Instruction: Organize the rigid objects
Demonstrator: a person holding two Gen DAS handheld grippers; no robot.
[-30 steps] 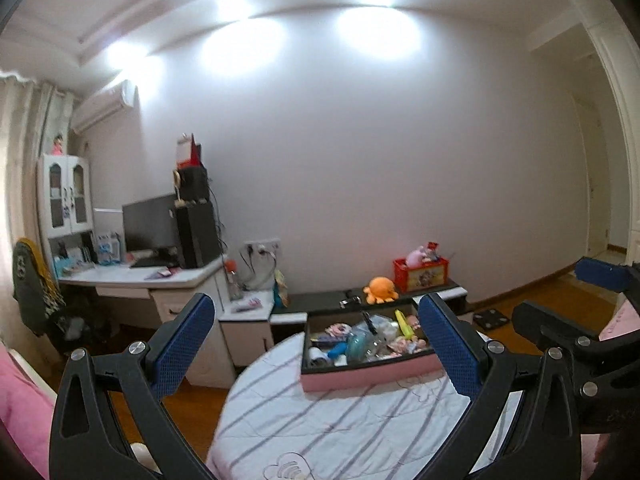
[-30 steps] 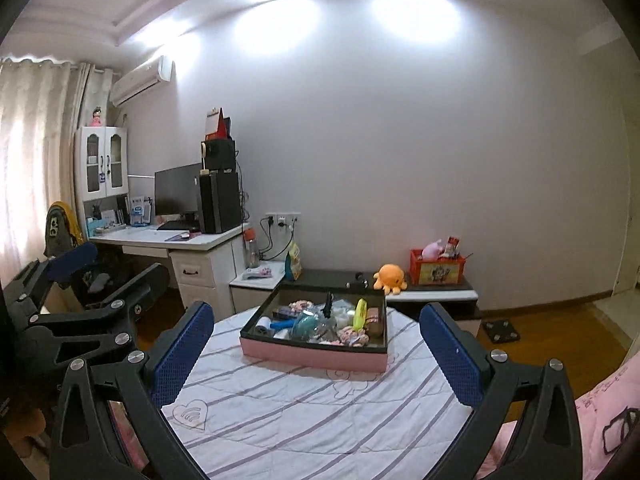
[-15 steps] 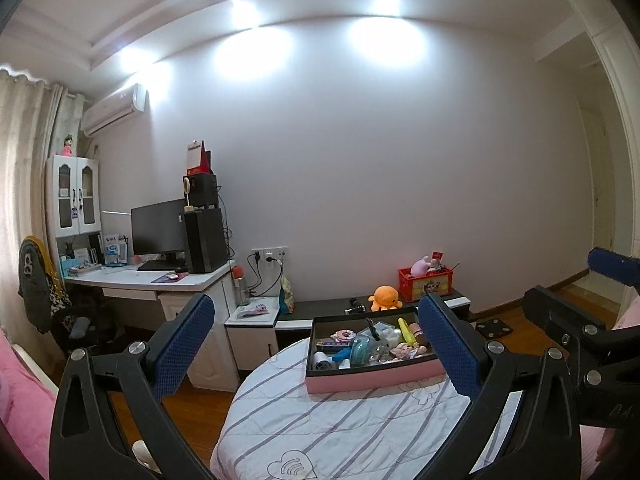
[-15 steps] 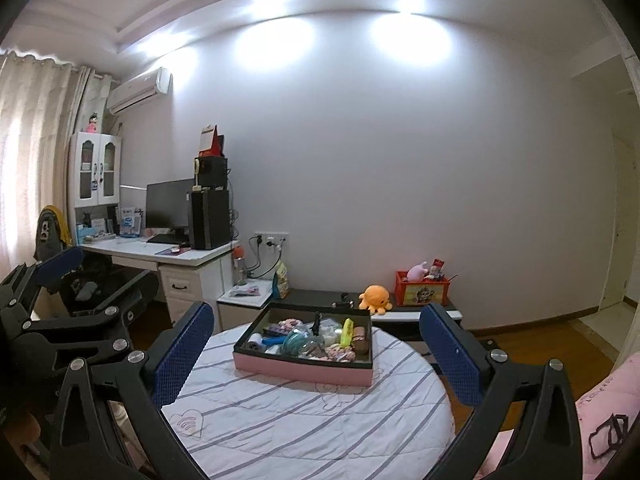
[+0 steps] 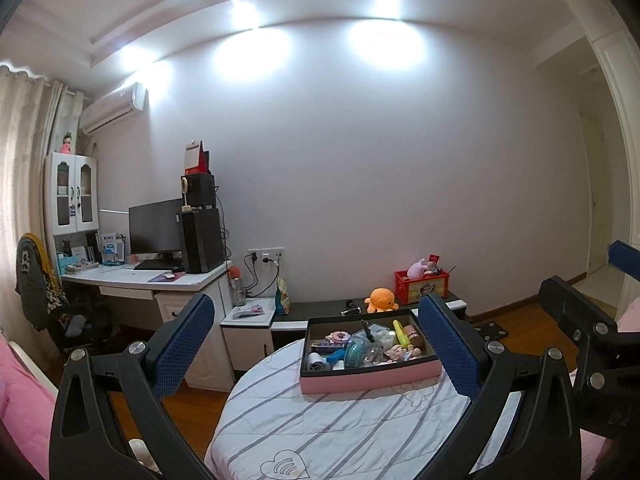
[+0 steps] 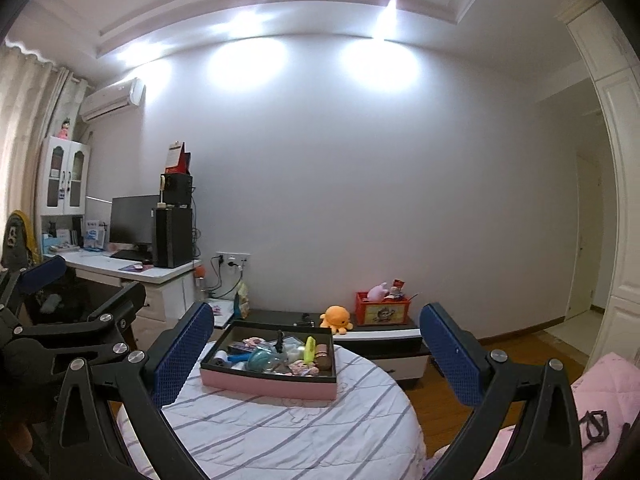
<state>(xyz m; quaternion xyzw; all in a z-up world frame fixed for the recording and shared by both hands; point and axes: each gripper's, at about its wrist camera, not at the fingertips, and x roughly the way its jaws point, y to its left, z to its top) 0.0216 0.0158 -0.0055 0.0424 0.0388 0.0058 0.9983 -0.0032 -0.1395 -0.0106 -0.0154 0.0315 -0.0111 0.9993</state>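
Both views are sitting higher on the room than a second ago. Round table (image 5: pixel 304 424) is carrying the pink tray (image 5: pixel 370 378) of small objects. Left gripper (image 5: pixel 316 348) and right gripper (image 6: pixel 316 356) are hanging spread wide, holding nothing, short of the tray.

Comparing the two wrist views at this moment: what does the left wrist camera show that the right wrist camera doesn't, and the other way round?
Only the left wrist view shows the right gripper at its right edge and the black floor scale. Only the right wrist view shows the left gripper at its left edge and a black wire-frame shape on pink fabric. Both share the pink tray of small objects on the striped round table, the orange octopus plush, the red crate and the desk with monitor. Both grippers are open and empty.
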